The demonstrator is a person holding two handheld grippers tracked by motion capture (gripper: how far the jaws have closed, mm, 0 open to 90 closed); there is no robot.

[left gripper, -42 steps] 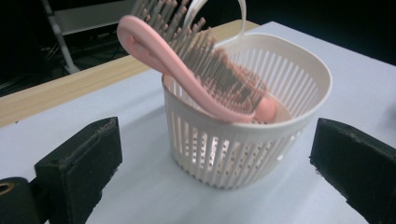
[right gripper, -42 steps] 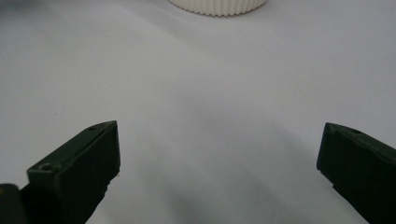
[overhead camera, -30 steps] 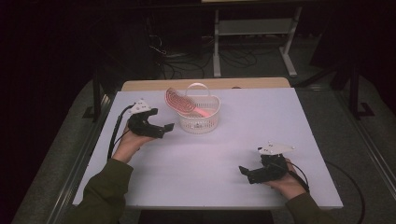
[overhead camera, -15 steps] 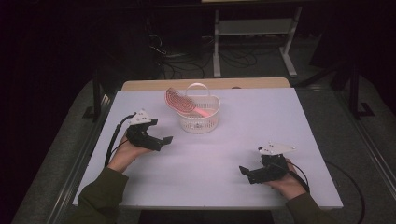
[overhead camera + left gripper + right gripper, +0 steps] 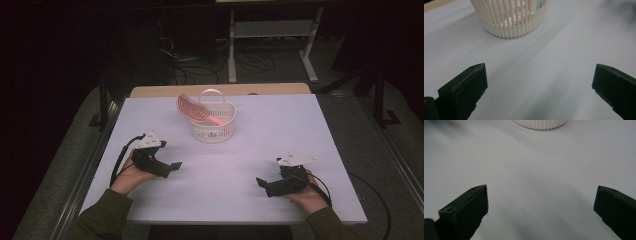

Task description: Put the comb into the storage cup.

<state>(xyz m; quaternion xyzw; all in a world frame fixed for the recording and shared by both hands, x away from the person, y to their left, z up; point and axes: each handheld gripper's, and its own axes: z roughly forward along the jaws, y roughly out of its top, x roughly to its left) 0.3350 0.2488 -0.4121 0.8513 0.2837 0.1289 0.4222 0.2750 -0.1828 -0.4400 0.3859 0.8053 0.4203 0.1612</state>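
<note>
1. A white plastic basket with ribbed, slotted walls and a looping handle is sitting on the pale, smooth tabletop, toward the far middle of it.
2. A pink rounded brush with curved ridges is leaning out of the basket, its head sticking up over the basket's left rim and its handle lying inside.
3. In the left gripper view the basket is showing its narrow vertical slats, with pink and white shapes glimpsed through them; what they are cannot be told.
4. In the right gripper view the ribbed foot of the basket is peeking in at the top edge.
5. A wide stretch of bare tabletop is lying open between the basket and the near edge, and to the right of the basket as well.
6. The left gripper is sitting near-left of the basket, well apart from it, cradled from below in the person's left hand; its jaws are standing wide apart and holding nothing.
7. The right gripper is resting near-right of the basket, farther off, held by the right hand close to the near edge; its jaws are also spread wide with nothing between them.
8. Both green sleeves are coming in from the near edge, and both grippers are pointing inward toward the middle of the tabletop.
</note>
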